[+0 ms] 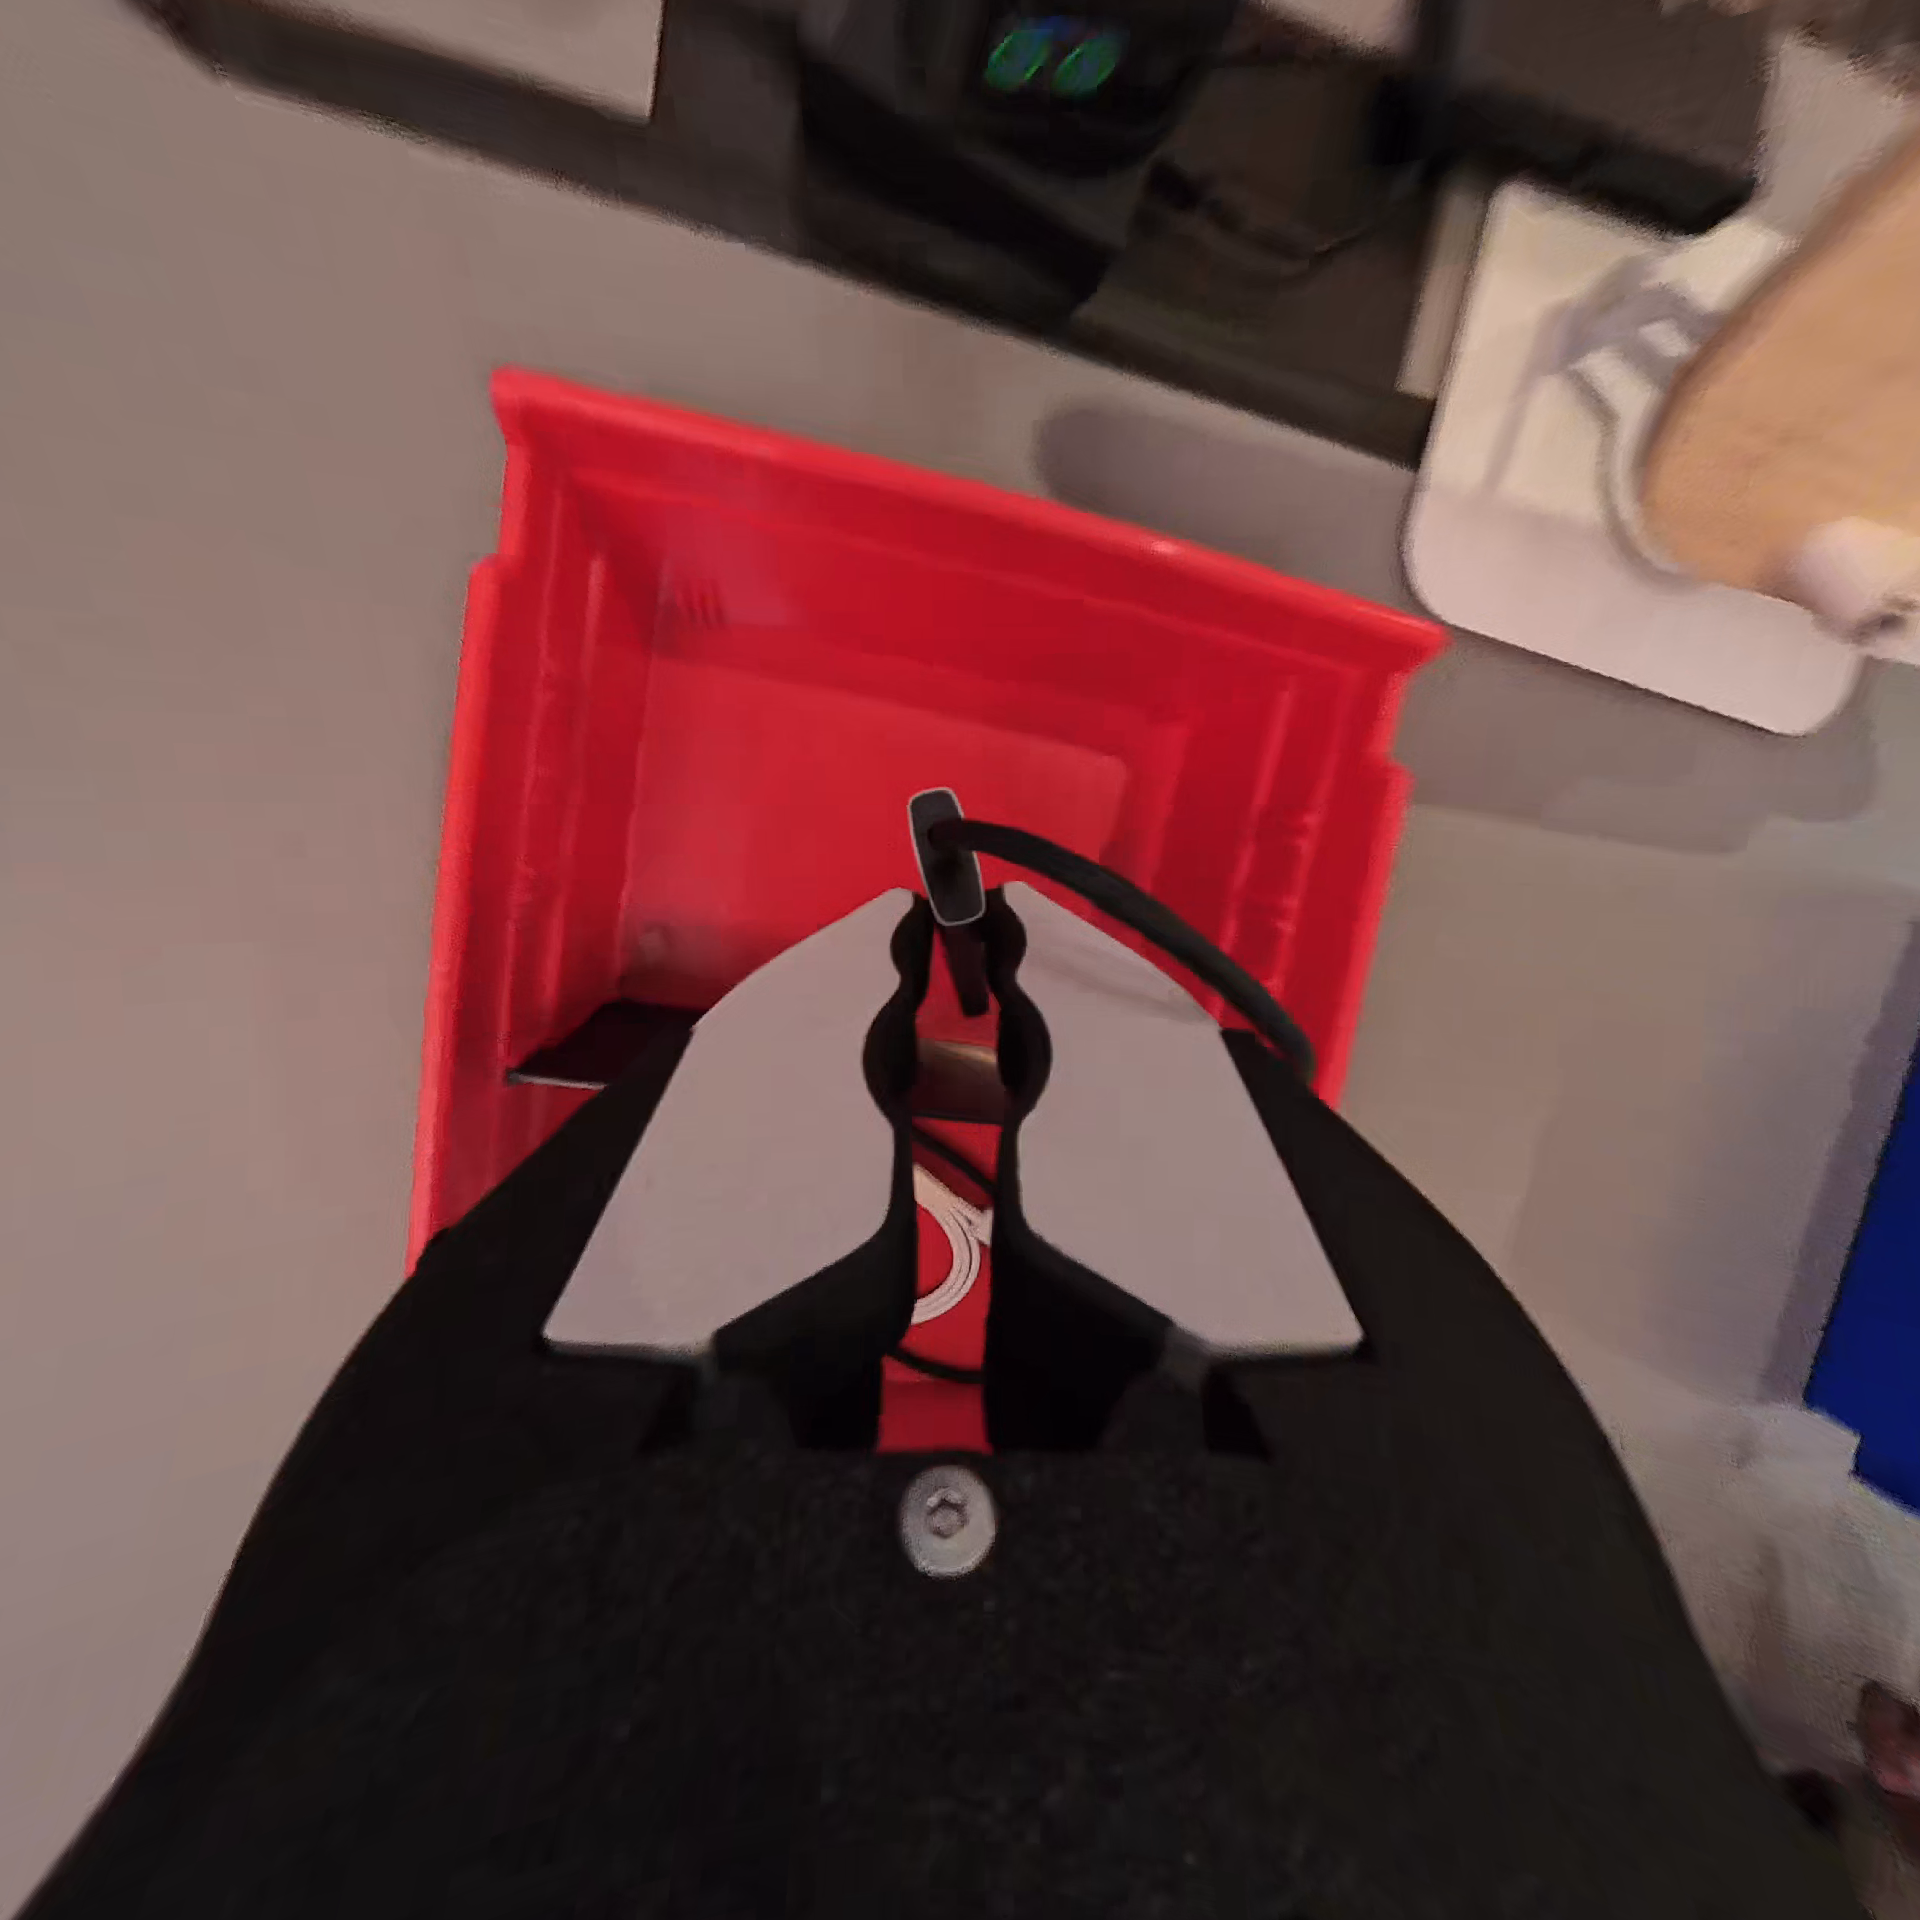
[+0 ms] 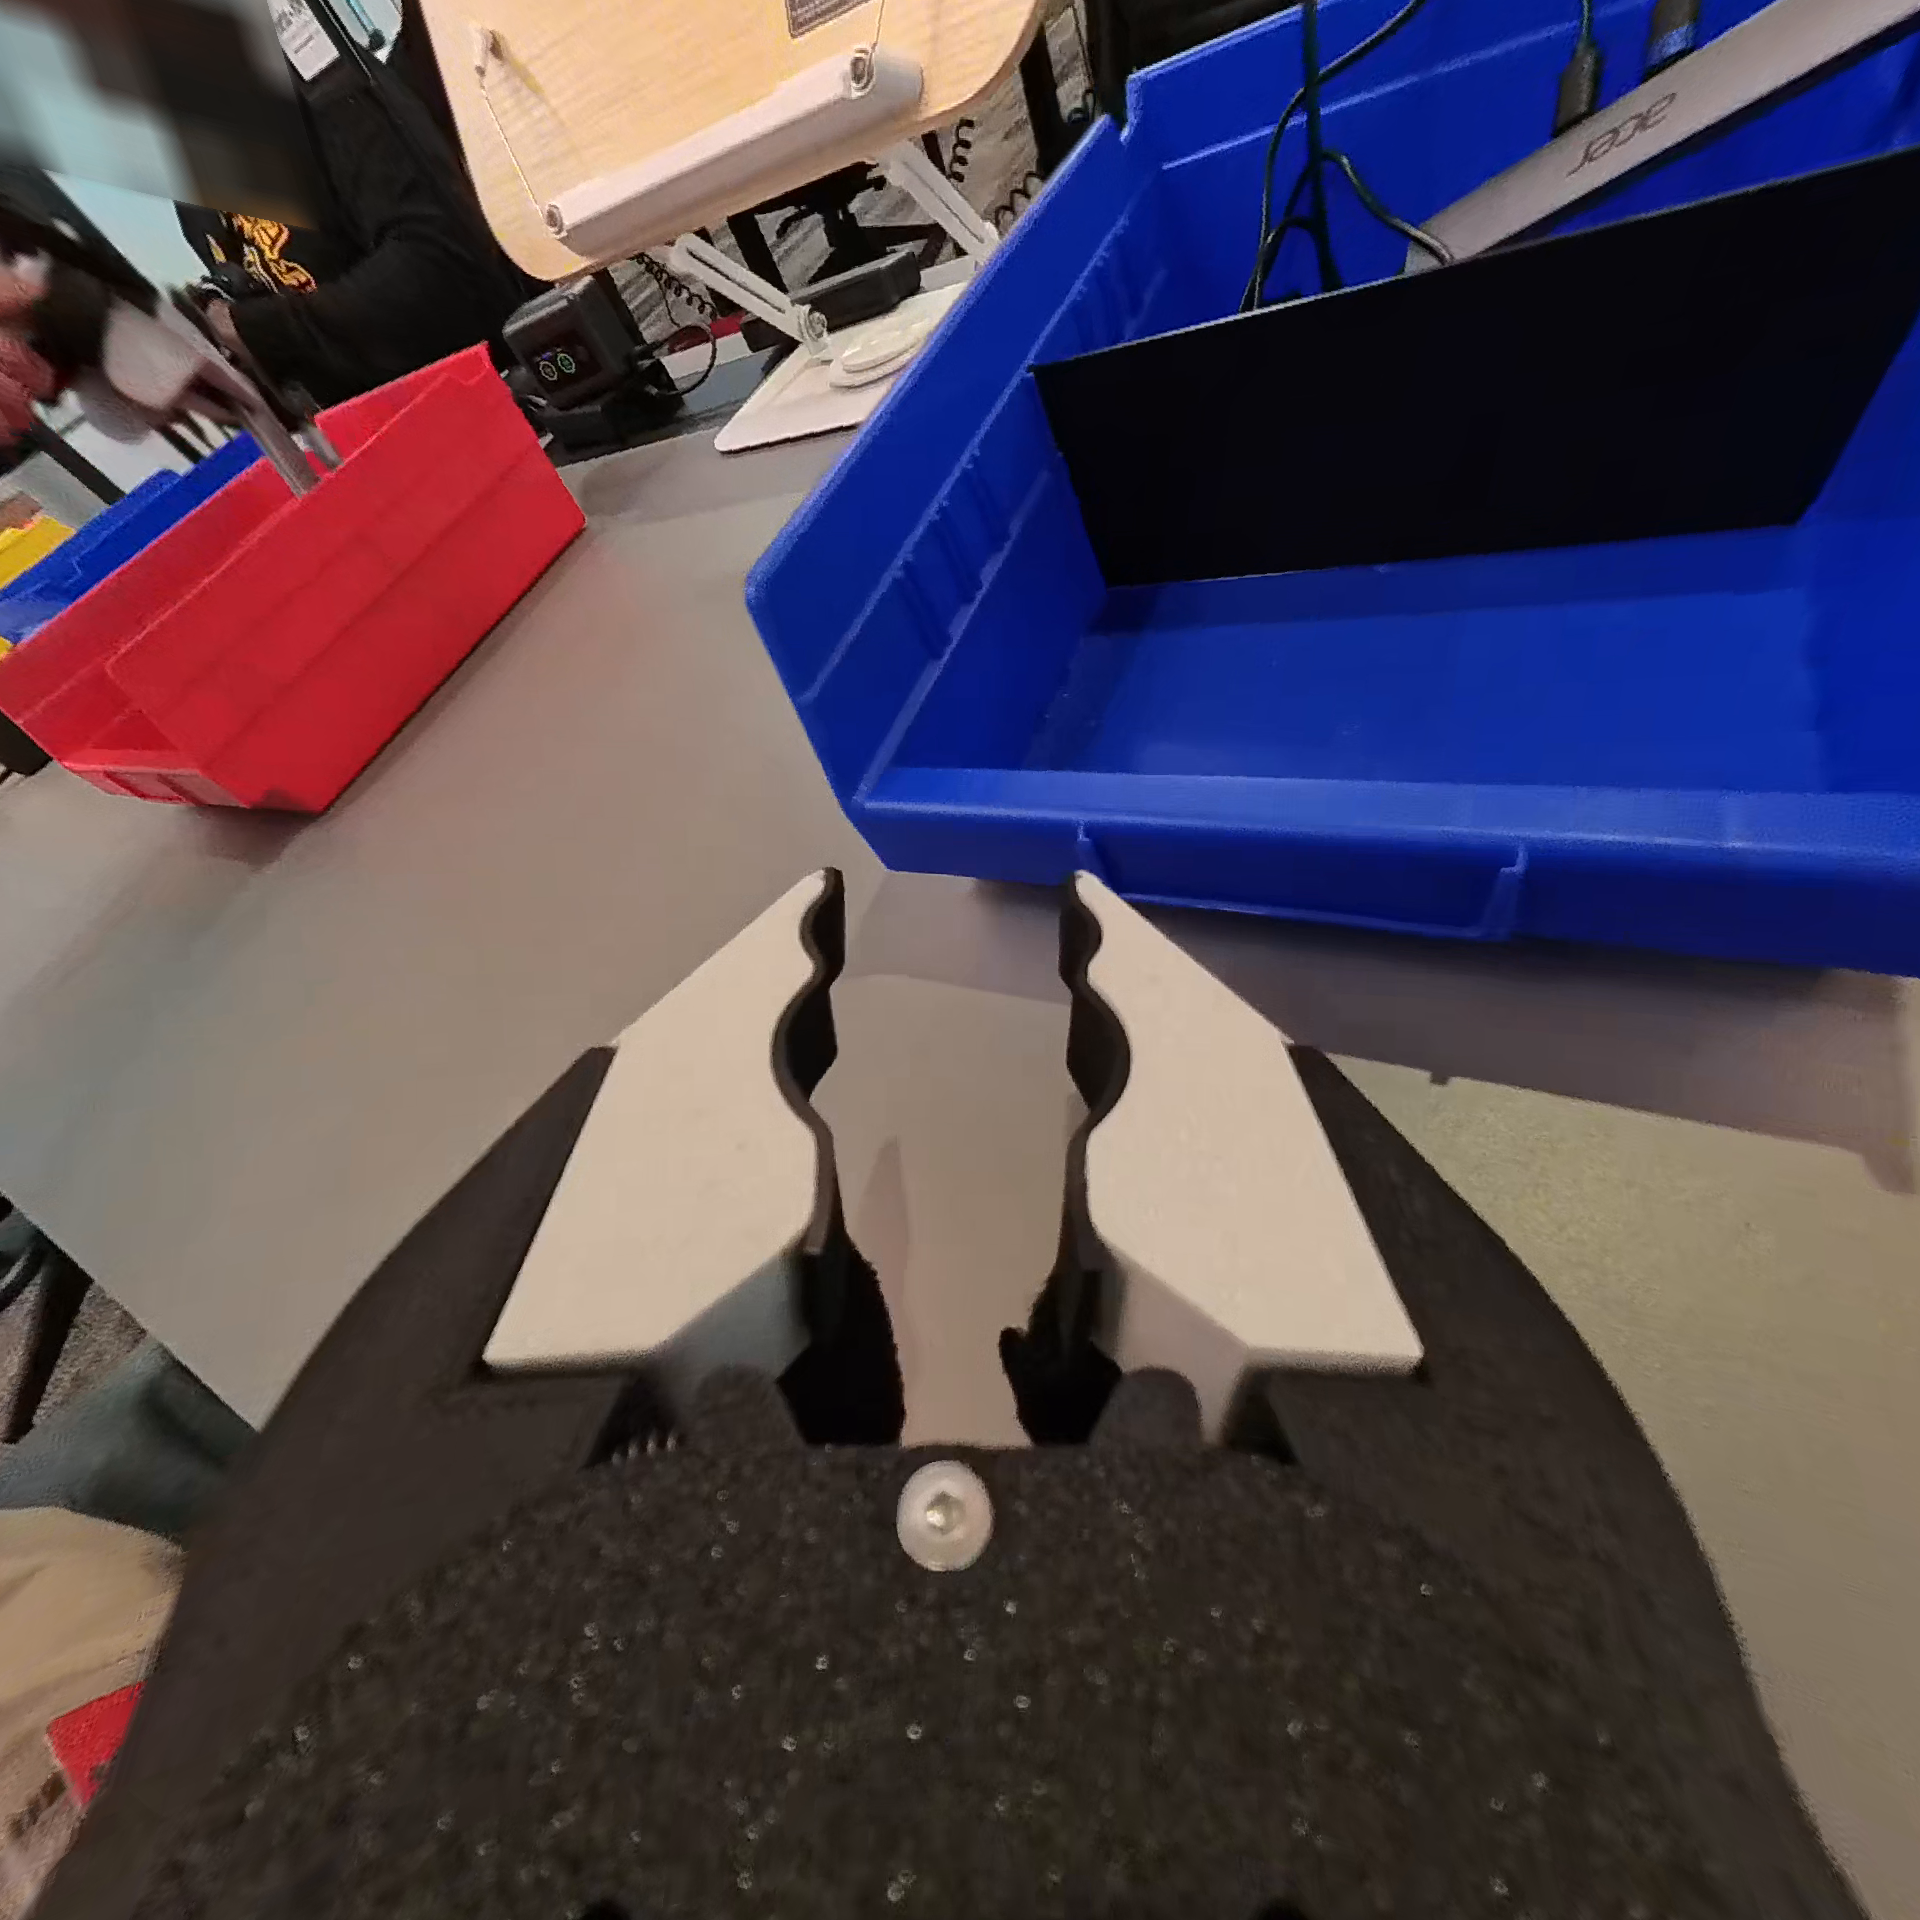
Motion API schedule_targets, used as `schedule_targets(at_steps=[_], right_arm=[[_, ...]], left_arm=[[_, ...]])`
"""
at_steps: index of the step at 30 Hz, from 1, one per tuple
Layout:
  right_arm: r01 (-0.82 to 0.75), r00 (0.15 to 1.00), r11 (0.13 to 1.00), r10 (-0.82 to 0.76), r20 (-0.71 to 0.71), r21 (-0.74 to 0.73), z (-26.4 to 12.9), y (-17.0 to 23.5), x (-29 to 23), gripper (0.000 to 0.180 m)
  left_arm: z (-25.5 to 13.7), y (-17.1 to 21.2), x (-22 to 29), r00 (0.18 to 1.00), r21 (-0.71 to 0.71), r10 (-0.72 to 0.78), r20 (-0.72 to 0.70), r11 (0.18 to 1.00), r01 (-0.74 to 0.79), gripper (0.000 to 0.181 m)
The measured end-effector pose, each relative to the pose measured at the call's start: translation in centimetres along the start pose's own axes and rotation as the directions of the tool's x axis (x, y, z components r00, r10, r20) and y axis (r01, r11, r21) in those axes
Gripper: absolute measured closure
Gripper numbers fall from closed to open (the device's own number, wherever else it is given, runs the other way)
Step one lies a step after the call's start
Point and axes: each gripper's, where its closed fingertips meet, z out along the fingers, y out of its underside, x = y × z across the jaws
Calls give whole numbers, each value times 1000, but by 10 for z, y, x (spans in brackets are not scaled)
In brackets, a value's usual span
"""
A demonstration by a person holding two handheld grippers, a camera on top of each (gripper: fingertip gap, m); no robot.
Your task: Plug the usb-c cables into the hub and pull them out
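At frame centre, the left gripper (image 1: 951,909) pinches the black usb-c cable's grey plug (image 1: 943,860) above the red plastic bin (image 1: 935,540), probably for carrying, while the right gripper (image 2: 951,904) fingers wait apart, empty.

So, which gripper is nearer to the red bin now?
Left. The left gripper is over the red bin, shut on a black cable plug. The right gripper is open, hovering over the table, far from that bin.

There's a brand logo on the grey laptop (image 2: 1621,140) standing in my blue bin (image 2: 1351,852), plus small labels on the wooden board (image 2: 727,94), too tiny to read.
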Motion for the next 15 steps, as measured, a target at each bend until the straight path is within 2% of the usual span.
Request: schedule_targets(at_steps=[2,4,6,9,12,15], right_arm=[[15,1000,1000,-15,-5,1,0,0,-1,139],[27,1000,1000,-27,-7,2,1,-1,-3,140],[41,999,999,-41,-7,11,0,-3,-5,141],[69,997,997,-70,12,43,-1,-8,-14,142],[101,991,987,-111,77,121,-1,-22,-40,142],[116,963,969,-163,214,218,2,-41,-89,142]], left_arm=[[-25,-2,21,985,89,129,-116,989,-119,172],[-56,-2,49,930,228,260,-258,952,-202,172],[-82,2,61,895,309,333,-297,920,-239,172],[-129,15,92,782,493,466,-414,837,-238,172],[-170,51,128,581,632,606,-544,751,-191,172],[-200,105,166,294,715,702,-649,695,-81,172]])
